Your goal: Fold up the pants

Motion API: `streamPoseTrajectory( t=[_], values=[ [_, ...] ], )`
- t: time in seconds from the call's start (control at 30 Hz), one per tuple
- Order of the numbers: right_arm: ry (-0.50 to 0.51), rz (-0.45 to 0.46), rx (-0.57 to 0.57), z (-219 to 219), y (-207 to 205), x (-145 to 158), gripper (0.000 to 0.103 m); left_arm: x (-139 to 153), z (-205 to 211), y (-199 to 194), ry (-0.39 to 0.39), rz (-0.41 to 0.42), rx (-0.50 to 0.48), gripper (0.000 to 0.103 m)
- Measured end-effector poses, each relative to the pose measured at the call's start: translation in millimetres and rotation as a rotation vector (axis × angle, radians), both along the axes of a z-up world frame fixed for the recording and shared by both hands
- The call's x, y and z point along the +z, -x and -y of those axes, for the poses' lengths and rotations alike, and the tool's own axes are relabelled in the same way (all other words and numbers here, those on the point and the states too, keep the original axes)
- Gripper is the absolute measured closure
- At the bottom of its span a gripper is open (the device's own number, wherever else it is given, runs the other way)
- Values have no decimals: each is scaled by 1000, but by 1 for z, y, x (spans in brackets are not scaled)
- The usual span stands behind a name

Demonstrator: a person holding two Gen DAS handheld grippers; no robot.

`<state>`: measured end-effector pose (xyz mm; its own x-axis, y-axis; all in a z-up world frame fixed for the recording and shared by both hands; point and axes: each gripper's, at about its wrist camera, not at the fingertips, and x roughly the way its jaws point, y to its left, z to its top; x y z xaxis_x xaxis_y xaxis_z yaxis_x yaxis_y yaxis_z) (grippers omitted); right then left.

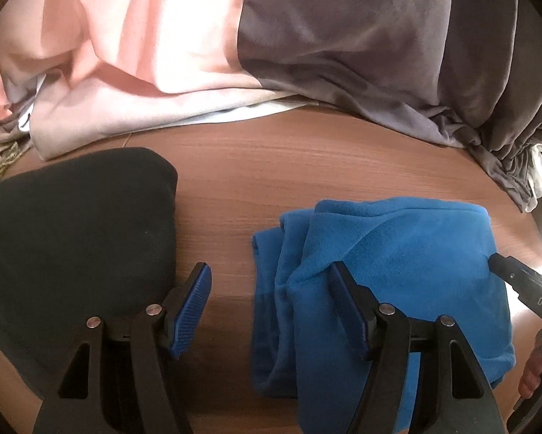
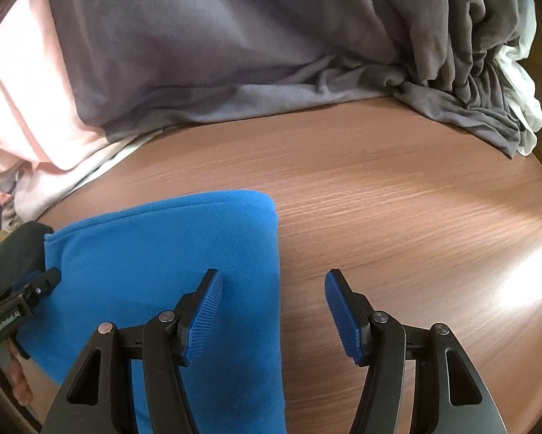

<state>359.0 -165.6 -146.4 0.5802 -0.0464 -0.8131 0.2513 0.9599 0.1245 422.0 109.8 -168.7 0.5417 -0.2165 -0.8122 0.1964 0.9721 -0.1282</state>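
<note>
The blue fleece pants lie folded into a thick bundle on the wooden table. My left gripper is open over the bundle's left edge: one pad hangs above the blue cloth, the other above bare wood. In the right wrist view the pants fill the lower left. My right gripper is open across their right edge, with its left pad over the cloth and its right pad over the table. Neither gripper holds anything. Each wrist view catches a finger of the other gripper at the bundle's side.
A black folded garment lies left of the pants. Pink fabric and grey fabric are heaped along the far side, with white cloth at the right. Bare wood lies to the right of the pants.
</note>
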Motion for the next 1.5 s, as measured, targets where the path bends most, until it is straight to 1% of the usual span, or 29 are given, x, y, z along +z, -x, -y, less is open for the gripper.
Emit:
streamPoseTrajectory(
  t=[0.1, 0.23, 0.47, 0.57, 0.73, 0.8, 0.87, 0.9, 0.97, 1.03, 1.07, 1.1, 1.13, 1.2, 1.23, 1.3, 1.4, 1.5],
  values=[
    [16, 4, 14, -2, -2, -1, 44, -4, 0, -3, 15, -6, -7, 36],
    [0, 8, 18, 0, -2, -6, 44, -7, 3, -4, 12, 4, -15, 36],
    [-19, 21, 23, 1, -1, -13, 44, -8, 2, -4, 37, 6, -20, 39],
    [-33, 30, 20, 3, -1, -15, 44, -10, 2, -4, 64, 9, -21, 43],
    [-59, 44, 18, 5, 0, -15, 44, -12, 1, -6, 99, 4, -9, 43],
    [-47, 43, 14, 3, -1, -11, 45, -8, 1, -8, 96, -19, 2, 44],
    [-20, 65, -11, 3, 2, -4, 45, 2, 3, -5, 82, -13, 2, 47],
    [-26, 76, -21, 4, 4, 0, 45, 7, 4, -2, 81, 3, -5, 47],
    [-68, 90, -15, 5, 6, 5, 45, 14, 4, 3, 109, 18, -30, 47],
    [-86, 87, -21, 7, 7, 5, 45, 17, 4, 3, 148, 21, -42, 45],
    [-89, 82, -26, 8, 7, 4, 45, 15, 6, 2, 151, 19, -49, 42],
    [-95, 76, -32, 9, 7, 2, 45, 10, 7, -1, 135, 0, -43, 43],
    [-107, 69, -33, 9, 6, -1, 45, 4, 7, -5, 142, -28, -35, 43],
    [-124, 42, -30, 8, 5, -8, 45, -1, 4, -7, 170, -46, -17, 40],
    [-125, 26, -25, 6, 3, -11, 45, -3, 3, -7, 171, -51, -16, 39],
    [-124, 30, -24, 4, 4, -13, 45, -8, 2, -9, 174, -70, -10, 36],
    [-117, 26, -14, 3, 4, -15, 45, -17, 0, -12, 207, -96, -7, 35],
    [-117, 22, -9, 3, 4, -18, 45, -19, 0, -13, 220, -94, -3, 35]
  ],
)
